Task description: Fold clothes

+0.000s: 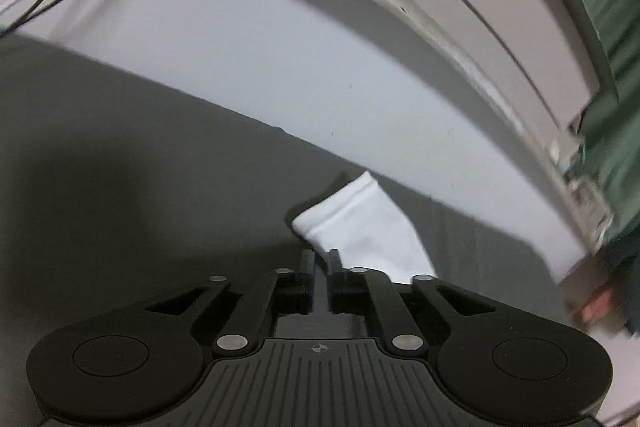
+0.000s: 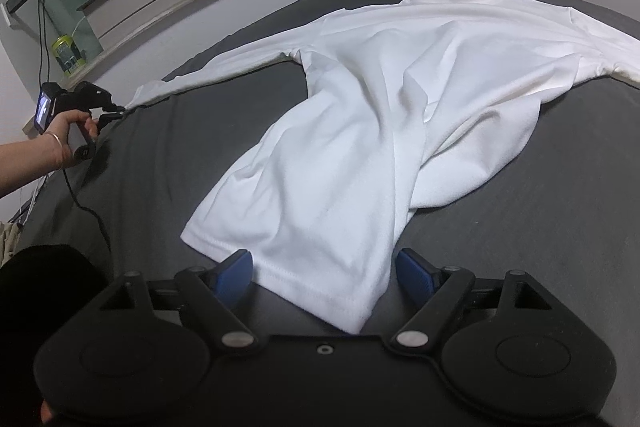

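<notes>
We cannot see where the cuff (image 1: pixel 360 223) goes behind the left gripper (image 1: pixel 320 261). At the right edge of the left wrist view, a hand (image 1: pixel 600 307) is blurred. In the right wrist view, the shirt (image 2: pixel 360 131) is cut off at right.

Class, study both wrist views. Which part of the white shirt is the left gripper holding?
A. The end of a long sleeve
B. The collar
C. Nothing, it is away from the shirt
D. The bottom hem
A: the left gripper is closed on the cuff of the white shirt, whose sleeve stretches out to it across the dark bed.
</notes>
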The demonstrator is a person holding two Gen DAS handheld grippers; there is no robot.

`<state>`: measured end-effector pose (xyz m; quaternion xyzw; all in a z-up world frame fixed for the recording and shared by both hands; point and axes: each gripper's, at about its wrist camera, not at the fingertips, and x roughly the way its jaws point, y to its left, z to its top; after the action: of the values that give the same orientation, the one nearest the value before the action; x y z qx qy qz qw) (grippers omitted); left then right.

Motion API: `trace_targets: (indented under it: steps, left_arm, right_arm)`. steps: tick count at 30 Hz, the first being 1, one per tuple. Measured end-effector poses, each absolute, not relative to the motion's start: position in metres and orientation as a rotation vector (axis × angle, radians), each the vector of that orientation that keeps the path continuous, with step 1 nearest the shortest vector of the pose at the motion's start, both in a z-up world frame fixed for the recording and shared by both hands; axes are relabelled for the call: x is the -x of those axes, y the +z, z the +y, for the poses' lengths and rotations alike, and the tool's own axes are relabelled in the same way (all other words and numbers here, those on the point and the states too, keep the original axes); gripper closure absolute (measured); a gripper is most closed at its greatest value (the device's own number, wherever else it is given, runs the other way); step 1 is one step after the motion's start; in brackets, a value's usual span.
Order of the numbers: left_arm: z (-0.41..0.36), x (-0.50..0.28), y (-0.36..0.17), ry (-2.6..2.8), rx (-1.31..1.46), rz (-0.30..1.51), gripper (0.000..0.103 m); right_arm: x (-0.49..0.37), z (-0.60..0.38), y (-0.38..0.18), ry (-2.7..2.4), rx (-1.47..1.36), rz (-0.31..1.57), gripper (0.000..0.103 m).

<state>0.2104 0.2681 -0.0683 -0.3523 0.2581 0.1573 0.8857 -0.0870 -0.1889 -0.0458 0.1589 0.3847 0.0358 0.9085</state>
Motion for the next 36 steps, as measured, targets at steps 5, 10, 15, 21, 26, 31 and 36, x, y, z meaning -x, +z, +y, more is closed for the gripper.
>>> trace_targets:
  steps: [5,10,15,21,26,31,36]
  left_arm:
    - [0.259,-0.227,-0.057,0.383,0.649,0.506,0.007]
    - [0.258,-0.246,-0.061,0.392,0.710,0.529,0.022]
    - [0.260,-0.255,-0.064,0.398,0.784,0.531,0.100]
    - [0.263,-0.220,-0.072,0.430,0.818,0.508,0.100]
    - [0.265,-0.191,-0.078,0.456,0.846,0.488,0.100]
    - [0.268,-0.170,-0.085,0.453,0.886,0.453,0.099]
    - [0.283,-0.173,-0.078,0.438,0.950,0.527,0.099]
  right_arm:
    - [0.087,-0.184,-0.047,0.076,-0.294,0.794,0.021]
    - [0.086,-0.183,-0.048,0.082,-0.279,0.790,0.019]
    - [0.087,-0.183,-0.048,0.087,-0.279,0.786,0.019]
    - [0.087,-0.186,-0.048,0.087,-0.302,0.786,0.019]
    - [0.087,-0.186,-0.047,0.087,-0.306,0.789,0.019]
    - [0.089,-0.188,-0.047,0.082,-0.319,0.796,0.019]
    - [0.087,-0.187,-0.046,0.078,-0.315,0.796,0.019]
